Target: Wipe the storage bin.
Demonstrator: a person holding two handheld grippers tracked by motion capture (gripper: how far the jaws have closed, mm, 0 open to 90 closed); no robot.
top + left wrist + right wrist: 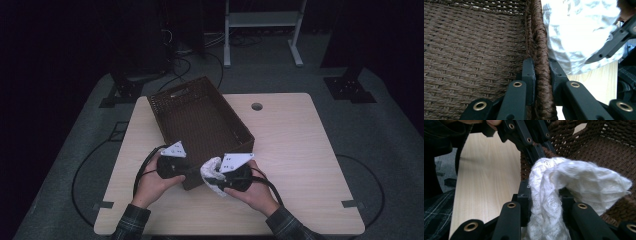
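Should the white cloth [554,195] be released from its present place, it would probably land on the table [300,150] outside the basket [200,117], since in the high view it is bunched at lower centre, against the outside of the near basket corner rather than over the interior. The cloth could also snag on the woven rim. The right gripper [544,195] is closed tightly on the cloth, which rises between its jaws. The left gripper [541,75] is clamped on the basket's rim, one jaw inside and one outside, just beside the cloth.
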